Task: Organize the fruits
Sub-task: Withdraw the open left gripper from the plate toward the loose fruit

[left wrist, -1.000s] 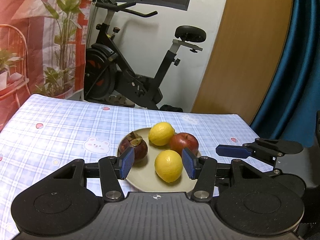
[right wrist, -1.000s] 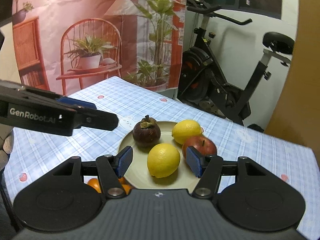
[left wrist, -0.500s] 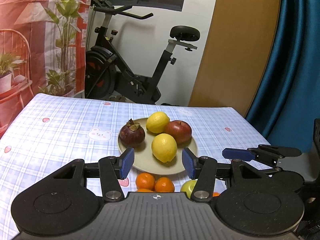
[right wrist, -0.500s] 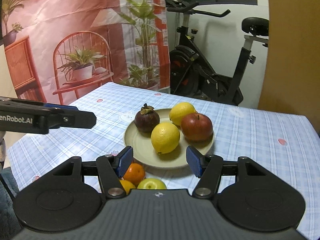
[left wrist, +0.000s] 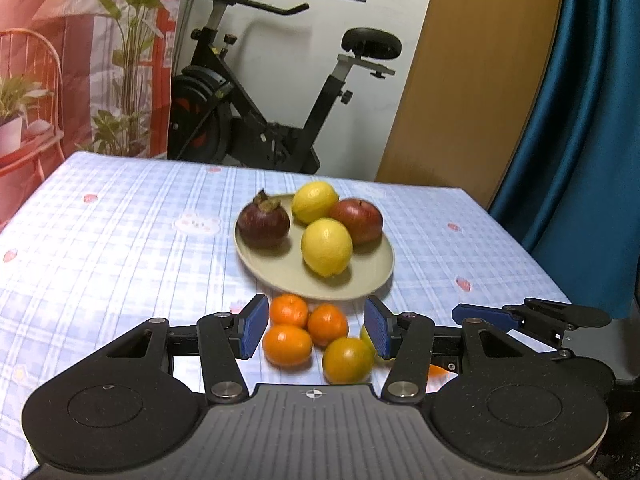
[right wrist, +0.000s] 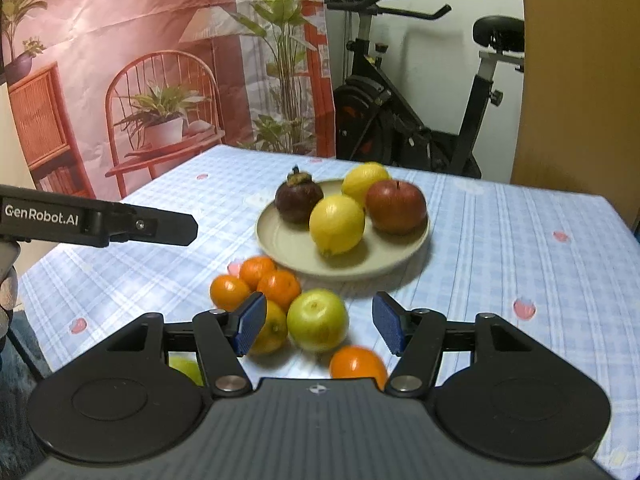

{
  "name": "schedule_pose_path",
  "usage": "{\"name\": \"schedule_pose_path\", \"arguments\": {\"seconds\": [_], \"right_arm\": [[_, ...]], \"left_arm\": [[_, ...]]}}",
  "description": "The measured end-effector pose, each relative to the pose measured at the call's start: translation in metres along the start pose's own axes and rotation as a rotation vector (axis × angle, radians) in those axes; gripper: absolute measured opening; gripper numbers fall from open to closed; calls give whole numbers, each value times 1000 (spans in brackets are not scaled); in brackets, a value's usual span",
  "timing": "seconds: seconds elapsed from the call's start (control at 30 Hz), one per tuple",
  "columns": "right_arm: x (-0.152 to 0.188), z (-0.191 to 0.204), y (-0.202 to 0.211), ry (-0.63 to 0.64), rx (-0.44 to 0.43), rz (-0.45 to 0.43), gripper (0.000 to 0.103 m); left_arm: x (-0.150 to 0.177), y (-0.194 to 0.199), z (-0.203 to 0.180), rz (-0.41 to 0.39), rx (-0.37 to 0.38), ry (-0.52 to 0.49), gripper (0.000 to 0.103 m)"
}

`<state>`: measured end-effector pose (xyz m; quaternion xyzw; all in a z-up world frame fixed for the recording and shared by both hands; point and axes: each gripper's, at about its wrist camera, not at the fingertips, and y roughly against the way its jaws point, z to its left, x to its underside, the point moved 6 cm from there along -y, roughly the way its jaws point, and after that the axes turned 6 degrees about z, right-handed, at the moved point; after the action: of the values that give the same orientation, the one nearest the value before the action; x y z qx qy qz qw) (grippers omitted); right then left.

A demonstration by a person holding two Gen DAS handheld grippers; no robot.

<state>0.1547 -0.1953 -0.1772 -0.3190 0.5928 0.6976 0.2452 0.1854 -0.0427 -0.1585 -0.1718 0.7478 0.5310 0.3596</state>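
Observation:
A beige plate [left wrist: 360,284] [right wrist: 280,240] holds a mangosteen [left wrist: 263,221] [right wrist: 298,198], two lemons [left wrist: 326,246] [right wrist: 337,224] and a red apple [left wrist: 358,220] [right wrist: 396,207]. Several oranges [left wrist: 289,344] [right wrist: 276,286] and a green citrus fruit [right wrist: 318,319] lie loose on the checked tablecloth in front of the plate. My left gripper [left wrist: 316,330] is open and empty above the oranges. My right gripper [right wrist: 318,326] is open and empty above the green fruit. Each gripper shows in the other's view, the right one [left wrist: 520,316] and the left one [right wrist: 120,224].
The table [left wrist: 100,240] has a blue checked cloth. An exercise bike [left wrist: 256,120] stands behind the far edge. A printed backdrop [right wrist: 140,60] hangs at the left, a wooden door [left wrist: 472,80] and blue curtain [left wrist: 580,120] at the right.
Both grippers have pulled back and up from the plate. The loose oranges and green fruit in front of the plate have come into view. Both stay open.

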Motion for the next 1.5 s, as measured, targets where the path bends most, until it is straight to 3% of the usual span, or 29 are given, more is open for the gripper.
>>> {"name": "schedule_pose_path", "arguments": {"seconds": [0.33, 0.97, 1.5], "right_arm": [[22, 7, 0, 9, -15, 24, 62], [30, -6, -3, -24, 22, 23, 62], [35, -17, -10, -27, 42, 1, 62]], "left_arm": [[18, 0, 6, 46, -1, 17, 55], [28, -7, -2, 83, 26, -11, 55], [31, -15, 2, 97, 0, 20, 55]]}}
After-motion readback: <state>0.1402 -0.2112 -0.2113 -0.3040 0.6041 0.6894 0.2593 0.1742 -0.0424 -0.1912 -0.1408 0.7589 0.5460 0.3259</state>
